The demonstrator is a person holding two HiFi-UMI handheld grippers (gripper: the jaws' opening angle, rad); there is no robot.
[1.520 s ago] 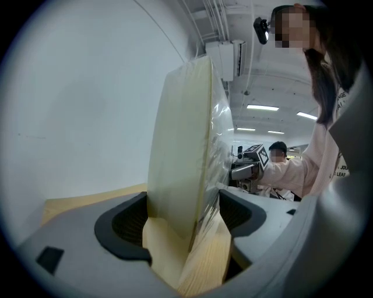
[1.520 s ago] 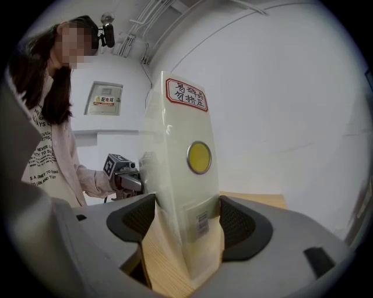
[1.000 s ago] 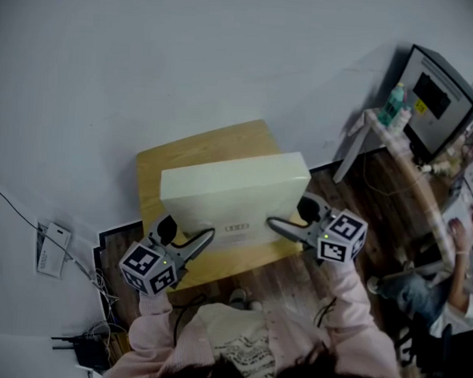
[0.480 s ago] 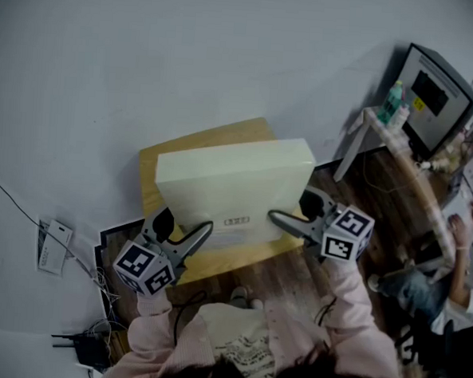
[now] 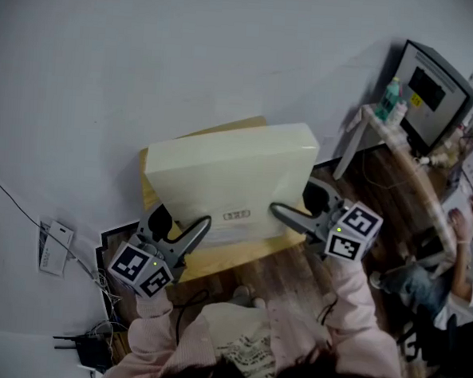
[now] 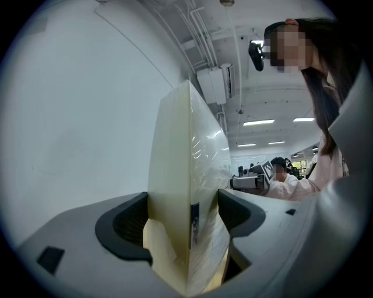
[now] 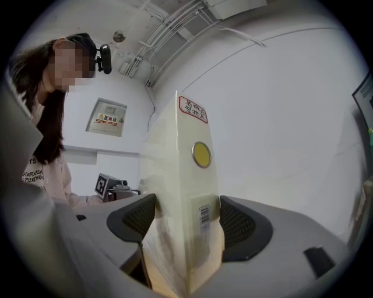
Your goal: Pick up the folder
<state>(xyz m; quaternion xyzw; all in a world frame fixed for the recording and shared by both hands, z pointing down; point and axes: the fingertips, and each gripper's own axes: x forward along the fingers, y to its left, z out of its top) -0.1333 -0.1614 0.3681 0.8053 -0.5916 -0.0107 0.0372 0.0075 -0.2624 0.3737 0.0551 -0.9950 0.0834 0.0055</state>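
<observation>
We show a cream box-type folder (image 5: 229, 180) held at its near edge by two tools, above a small wooden bench (image 5: 234, 260) set against a pale wall. The left hand-held gripper (image 5: 202, 224) is clenched on the folder's near left corner. In the left gripper view we see both dark pads pressed against the folder's two faces, with its glossy spine running up the middle. The right hand-held gripper (image 5: 277, 212) grasps the near right corner in the same way. In the right gripper view its pads flank a narrow side bearing a yellow round sticker (image 7: 201, 154), a barcode label (image 7: 204, 212) below it and a red-bordered label (image 7: 193, 109) near the top. From the head view we see the folder's broad face tilted towards the camera, covering most of the bench. We cannot tell whether its far edge rests on the wood. To the right stand a monitor (image 5: 434, 92) and a green bottle (image 5: 391, 96), well apart from the folder.
</observation>
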